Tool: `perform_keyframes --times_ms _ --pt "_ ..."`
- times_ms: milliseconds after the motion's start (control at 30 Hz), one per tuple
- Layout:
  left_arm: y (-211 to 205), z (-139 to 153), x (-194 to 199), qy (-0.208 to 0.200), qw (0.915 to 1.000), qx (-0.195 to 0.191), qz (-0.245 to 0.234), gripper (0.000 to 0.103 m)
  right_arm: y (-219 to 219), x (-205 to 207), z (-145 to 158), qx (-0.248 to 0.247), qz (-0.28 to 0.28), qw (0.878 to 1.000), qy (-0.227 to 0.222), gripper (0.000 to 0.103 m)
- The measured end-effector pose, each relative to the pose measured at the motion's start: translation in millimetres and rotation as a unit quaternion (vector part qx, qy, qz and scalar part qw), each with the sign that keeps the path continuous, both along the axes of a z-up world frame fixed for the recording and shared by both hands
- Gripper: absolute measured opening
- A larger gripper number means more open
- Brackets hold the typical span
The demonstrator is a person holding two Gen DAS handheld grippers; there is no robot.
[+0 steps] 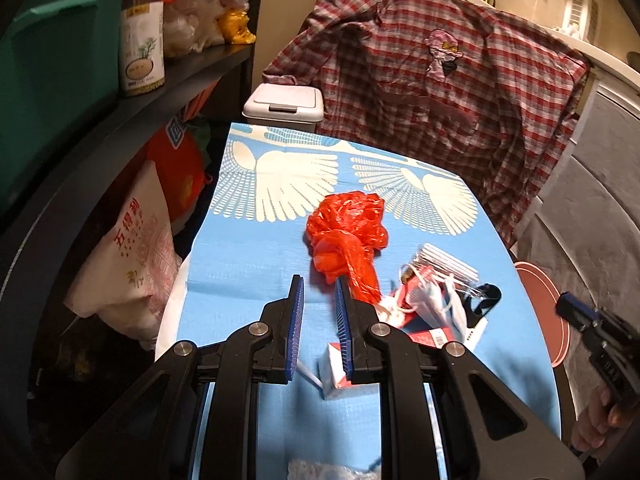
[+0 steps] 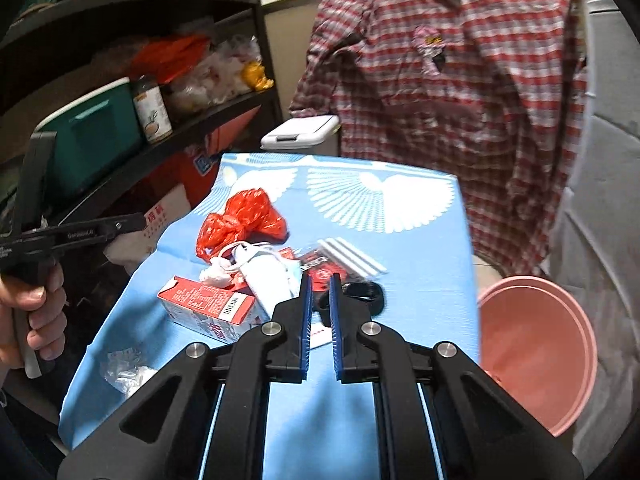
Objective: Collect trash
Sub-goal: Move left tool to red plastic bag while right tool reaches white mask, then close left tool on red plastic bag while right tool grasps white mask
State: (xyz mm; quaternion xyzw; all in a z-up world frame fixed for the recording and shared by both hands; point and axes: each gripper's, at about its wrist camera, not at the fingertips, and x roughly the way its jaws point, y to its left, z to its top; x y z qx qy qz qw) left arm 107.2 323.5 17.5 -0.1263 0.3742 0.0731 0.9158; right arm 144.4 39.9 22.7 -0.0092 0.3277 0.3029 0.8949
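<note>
Trash lies on a table with a blue patterned cloth (image 1: pixel 248 264). A crumpled red plastic bag (image 1: pixel 346 232) sits mid-table, just beyond and right of my left gripper (image 1: pixel 318 284), whose jaws stand narrowly open with only cloth between them. A red-and-white carton (image 2: pixel 208 304) lies on its side, with a white face mask (image 2: pixel 268 276) and a small white wad against it. My right gripper (image 2: pixel 321 278) hovers over a red wrapper and a black band (image 2: pixel 360 296), its jaws a narrow gap apart and holding nothing. White striped packets (image 2: pixel 352 256) lie further back.
A pink basin (image 2: pixel 536 352) sits below the table's right edge. A white lidded bin (image 1: pixel 284 106) stands behind the far edge beside a hanging plaid shirt (image 1: pixel 440 80). Dark shelves (image 1: pixel 192 76) with sacks and jars line the left. Crumpled clear plastic (image 2: pixel 124 372) lies near left.
</note>
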Motion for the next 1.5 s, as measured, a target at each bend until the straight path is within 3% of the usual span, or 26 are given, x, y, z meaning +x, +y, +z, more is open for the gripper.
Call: perform_keyframes --times_ms 200,333,433,500,567,767,1000,1067,1133,1200,1333,1400,1500 --pt "6 -15 18 0.007 0.9999 -0.01 -0.008 0.016 33 9 -23 -0.005 0.046 0.999 0.005 0.011" --pt "6 -24 31 0.008 0.9997 -0.017 -0.015 0.016 54 17 -41 -0.023 0.064 0.998 0.014 0.017" --pt "7 -28 36 0.009 0.9996 -0.025 -0.013 0.017 63 25 -49 -0.025 0.068 0.997 0.026 0.028" --pt "9 -33 41 0.012 0.9992 -0.037 -0.011 0.02 65 28 -52 -0.029 0.073 0.997 0.027 0.035" --pt "9 -40 45 0.017 0.9987 -0.047 -0.009 0.032 67 30 -54 -0.035 0.077 0.996 0.026 0.038" --pt "6 -51 55 0.02 0.9978 -0.06 -0.018 0.034 71 31 -58 -0.042 0.088 0.995 0.03 0.04" --pt "9 -49 62 -0.001 0.9964 -0.083 -0.016 0.036 70 34 -63 -0.051 0.089 0.994 0.035 0.04" --pt "10 -45 61 -0.012 0.9956 -0.092 -0.014 0.045 71 33 -67 -0.063 0.094 0.993 0.035 0.04" --pt "8 -46 63 -0.011 0.9953 -0.094 -0.017 0.045 71 34 -70 -0.068 0.096 0.992 0.038 0.04" --pt "1 -51 67 -0.001 0.9958 -0.089 -0.022 0.045 71 34 -72 -0.071 0.095 0.992 0.041 0.037" --pt "-8 -58 75 0.015 0.9969 -0.072 -0.028 0.045 69 33 -72 -0.071 0.092 0.992 0.039 0.023" --pt "-9 -62 79 0.023 0.9969 -0.071 -0.026 0.044 66 34 -69 -0.069 0.088 0.993 0.037 0.015" --pt "-9 -64 81 0.029 0.9966 -0.072 -0.029 0.028 60 34 -64 -0.065 0.083 0.994 0.034 0.011"
